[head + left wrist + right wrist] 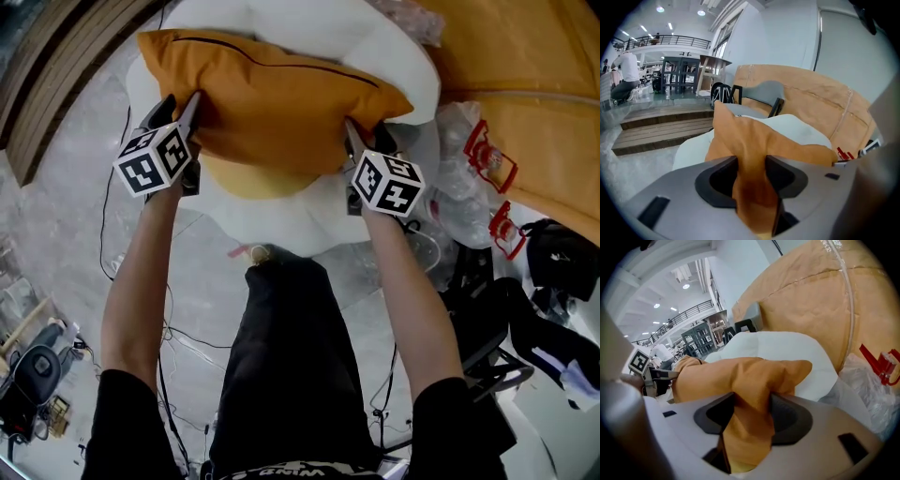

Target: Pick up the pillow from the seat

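An orange pillow (272, 103) with a dark zip line lies on a white round seat (394, 56), over a paler yellow cushion (253, 180). My left gripper (192, 117) pinches the pillow's left edge. My right gripper (361, 141) pinches its right corner. In the left gripper view the orange pillow (754, 136) runs as a fold through the left gripper (751, 173), with both jaws pressing on it. The right gripper view shows the pillow's (740, 376) corner bunched inside the right gripper (752, 416) the same way. Both are shut on the pillow.
Wooden steps (56, 66) lie at the upper left. A large brown paper-wrapped shape (534, 112) stands at the right, with red clamps (487, 155) and clear plastic bags (459, 206) beside the seat. Black gear (553, 262) sits lower right. Cables (178, 337) trail across the floor.
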The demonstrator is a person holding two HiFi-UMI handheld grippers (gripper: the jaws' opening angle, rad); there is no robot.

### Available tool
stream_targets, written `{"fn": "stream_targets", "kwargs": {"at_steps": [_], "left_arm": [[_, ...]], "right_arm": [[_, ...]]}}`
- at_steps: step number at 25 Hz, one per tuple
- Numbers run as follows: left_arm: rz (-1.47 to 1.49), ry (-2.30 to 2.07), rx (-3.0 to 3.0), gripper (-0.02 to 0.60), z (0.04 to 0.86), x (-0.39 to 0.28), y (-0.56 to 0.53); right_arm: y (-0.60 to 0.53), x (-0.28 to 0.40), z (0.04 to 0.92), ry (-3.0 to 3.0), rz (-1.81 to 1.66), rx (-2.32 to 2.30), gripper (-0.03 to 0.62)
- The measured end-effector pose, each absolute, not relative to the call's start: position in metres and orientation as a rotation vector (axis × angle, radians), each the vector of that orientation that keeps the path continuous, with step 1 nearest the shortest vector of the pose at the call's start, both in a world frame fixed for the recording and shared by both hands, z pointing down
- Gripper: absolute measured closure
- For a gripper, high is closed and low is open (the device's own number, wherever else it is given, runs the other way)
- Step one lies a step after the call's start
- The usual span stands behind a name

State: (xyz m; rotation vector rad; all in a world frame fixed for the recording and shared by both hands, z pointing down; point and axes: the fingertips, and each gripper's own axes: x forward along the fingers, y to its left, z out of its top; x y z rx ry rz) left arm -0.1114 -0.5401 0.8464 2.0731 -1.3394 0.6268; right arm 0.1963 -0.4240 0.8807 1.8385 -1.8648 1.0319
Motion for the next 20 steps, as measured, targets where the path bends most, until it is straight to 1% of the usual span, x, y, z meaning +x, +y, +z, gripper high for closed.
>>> {"fn": "stream_targets", "kwargs": {"at_steps": [3,5,6,8,14,20], "left_arm": [[0.667,-1.316,2.078,0.46,0.85,-0.105,-0.535],[0.7,-1.291,2.067,0.524,0.852,-0.103,-0.53],[0.719,-1.277,2.068,0.543,0.853,-0.102,-0.527],[0.757,-1.257,2.084,0.552,0.853,-0.102,-0.523],[0.764,-1.235,2.102,0.554,0.84,-0.103,-0.508],[0.715,-1.24,2.161,0.554,0.785,-0.101,-0.503]], "right_arm": [[-0.421,0.195,0.882,-1.865,0.988,1.842,0.428],[-0.42,0.19,0.883,-1.868,0.967,1.823,0.508],[-0.418,0.188,0.883,-1.868,0.967,1.815,0.531],[-0.416,0.185,0.885,-1.87,0.987,1.811,0.546],[-0.4,0.185,0.874,-1.898,0.987,1.782,0.548],[-0.407,0.192,0.818,-1.943,0.914,1.845,0.548]]}}
